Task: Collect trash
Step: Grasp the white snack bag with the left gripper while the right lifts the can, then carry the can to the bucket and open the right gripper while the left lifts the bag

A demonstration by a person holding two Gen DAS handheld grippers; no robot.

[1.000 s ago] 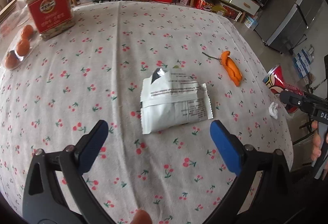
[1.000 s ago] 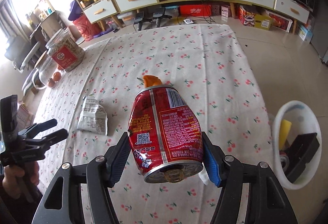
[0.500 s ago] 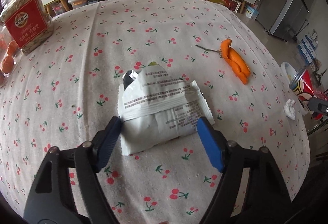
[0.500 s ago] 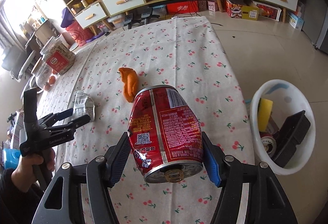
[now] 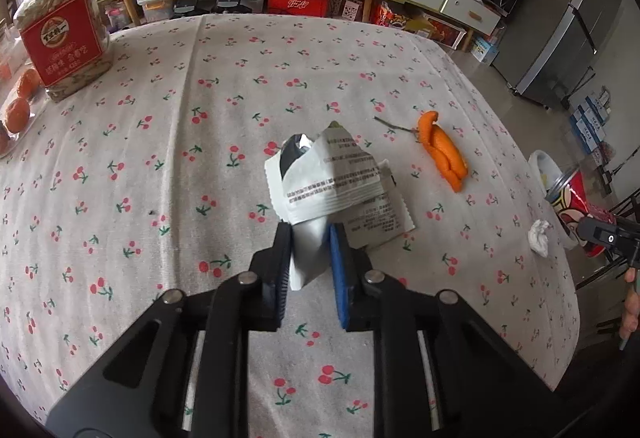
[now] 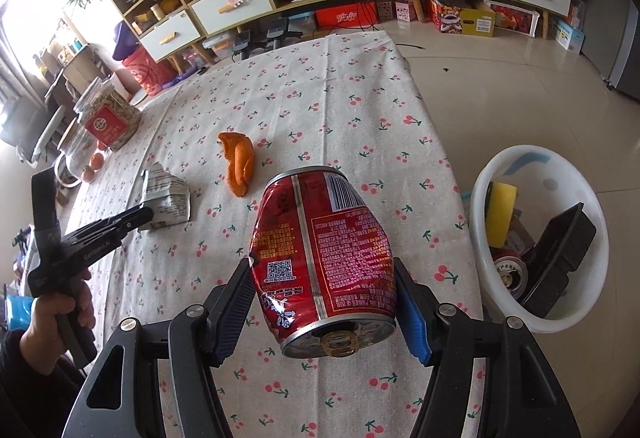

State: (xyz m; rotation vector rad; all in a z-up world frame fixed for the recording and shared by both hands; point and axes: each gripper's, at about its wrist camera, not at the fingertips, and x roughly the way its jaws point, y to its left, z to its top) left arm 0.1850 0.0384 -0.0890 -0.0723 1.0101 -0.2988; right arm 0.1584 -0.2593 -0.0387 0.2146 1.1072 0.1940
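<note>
The crumpled white foil snack wrapper (image 5: 332, 189), light and limp, is pinched at its 6 o'clock edge by the left gripper (image 5: 310, 250); the dented red aluminium can (image 6: 324, 258) is clamped mid-body by the right gripper (image 6: 326, 302).

The cloth (image 5: 160, 157) is off-white, dotted with red cherries on green stems. The wrapper (image 5: 332, 177) is white with black print, the peel (image 5: 442, 151) orange, the can (image 6: 324, 258) red, the basin (image 6: 592, 205) white.

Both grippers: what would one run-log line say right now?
left gripper: shut on wrapper | right gripper: shut on red can | orange peel: on table | basin: beside table
</note>
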